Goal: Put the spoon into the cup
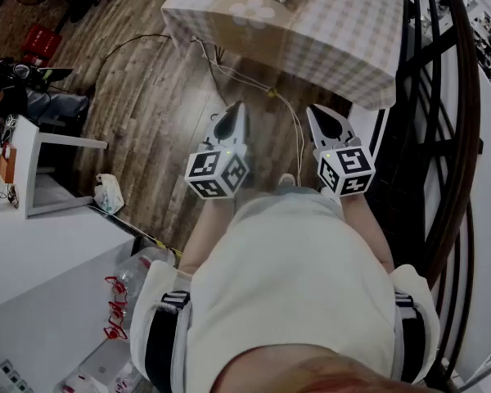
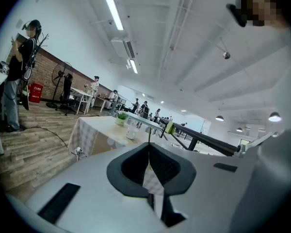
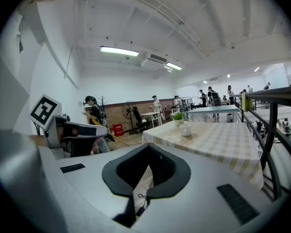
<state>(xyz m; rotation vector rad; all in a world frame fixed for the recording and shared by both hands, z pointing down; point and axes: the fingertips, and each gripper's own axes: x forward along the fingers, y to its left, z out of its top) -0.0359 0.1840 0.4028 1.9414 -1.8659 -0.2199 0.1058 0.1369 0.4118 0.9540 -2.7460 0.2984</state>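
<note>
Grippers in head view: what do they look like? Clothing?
The left gripper and right gripper are white tapered shells with black pads, each carrying a cube of black-and-white square markers. The person wears a pale top with dark arm straps.

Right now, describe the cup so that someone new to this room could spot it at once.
On the wooden floor ahead stands a table under a checked cloth. Towards its far end sits the white cup, short and wide-mouthed. Its neighbour is a small green potted plant just behind it; the cup is plain white.
</note>
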